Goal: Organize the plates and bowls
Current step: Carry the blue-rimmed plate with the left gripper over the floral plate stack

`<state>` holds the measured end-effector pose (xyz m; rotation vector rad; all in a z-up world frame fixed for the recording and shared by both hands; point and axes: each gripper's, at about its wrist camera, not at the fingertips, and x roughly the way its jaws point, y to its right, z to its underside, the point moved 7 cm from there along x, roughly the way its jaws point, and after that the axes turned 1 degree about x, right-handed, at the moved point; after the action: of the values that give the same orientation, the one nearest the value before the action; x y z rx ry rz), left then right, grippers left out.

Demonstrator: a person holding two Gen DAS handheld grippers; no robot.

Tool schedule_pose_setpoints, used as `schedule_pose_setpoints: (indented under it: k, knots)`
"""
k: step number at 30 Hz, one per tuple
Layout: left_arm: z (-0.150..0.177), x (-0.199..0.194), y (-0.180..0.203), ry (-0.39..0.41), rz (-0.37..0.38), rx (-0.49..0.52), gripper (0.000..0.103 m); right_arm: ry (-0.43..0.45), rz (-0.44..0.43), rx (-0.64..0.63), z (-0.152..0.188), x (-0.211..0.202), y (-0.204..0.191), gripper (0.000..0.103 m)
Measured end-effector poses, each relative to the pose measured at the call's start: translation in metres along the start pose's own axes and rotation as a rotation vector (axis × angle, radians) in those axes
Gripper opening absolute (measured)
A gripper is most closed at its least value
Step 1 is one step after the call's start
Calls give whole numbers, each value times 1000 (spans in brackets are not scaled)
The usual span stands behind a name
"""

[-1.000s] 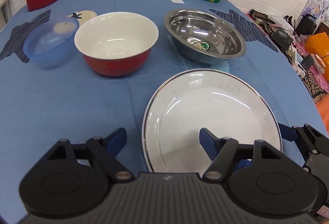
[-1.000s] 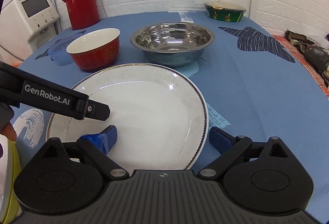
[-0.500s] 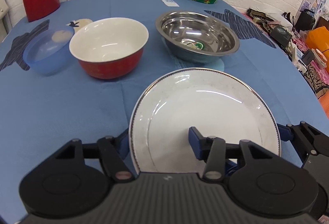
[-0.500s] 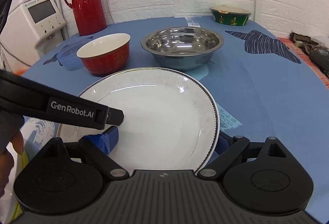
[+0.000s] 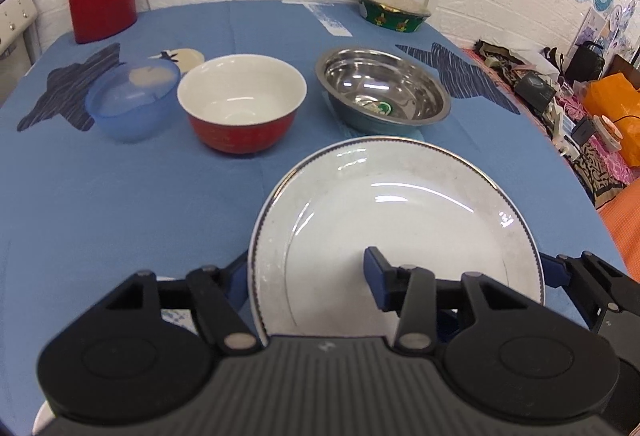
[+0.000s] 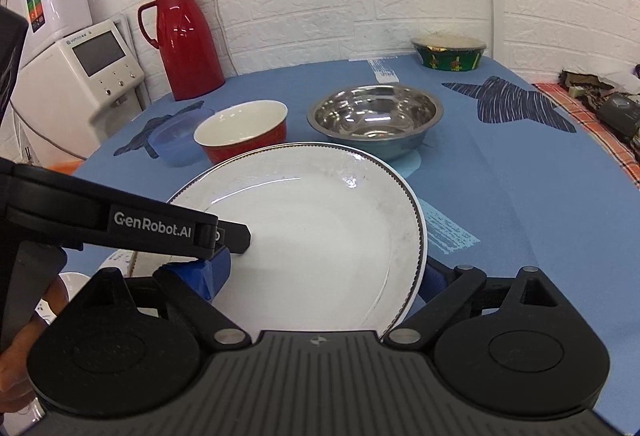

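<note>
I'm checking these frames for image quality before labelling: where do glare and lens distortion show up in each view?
Left wrist view: bright streaks on the white plate and reflections inside the steel bowl; the table edge bows with the fisheye. Right wrist view: highlights on the red thermos and plate; the brick lines curve near the borders.

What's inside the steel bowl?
The steel bowl holds only a small round green-and-white sticker on its inner wall, as the left wrist view shows. In the right wrist view its near rim covers the sticker.
</note>
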<state>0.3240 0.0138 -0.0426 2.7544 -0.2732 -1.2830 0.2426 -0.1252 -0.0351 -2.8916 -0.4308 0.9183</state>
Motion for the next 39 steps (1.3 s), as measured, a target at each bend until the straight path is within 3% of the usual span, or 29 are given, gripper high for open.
schedule_pose_setpoints:
  k: [9,16,21,29,33,39]
  knots:
    - [33,-66,-41,48,-35,-83,44,32,-97,-58,9,-32,-56,82]
    - [80,-110,-89,56,-136,-147,44,-10,-217,-100,36,-38,-115,82]
    - [112,-122,-116,41,-167,-194,44,-58,-265,-127,58,-38,-145,82]
    - [128,-134,-116,87,-146,-166,44,-71,-260,-139,69,-41,-151,83]
    - [131,-131,-118,79,-162,-151,55,-109,-290,-133,75,-34,-155,82]
    - [136,-131,-125,88,-119,-162,56,-98,-275,-148,74,-34,-154,79]
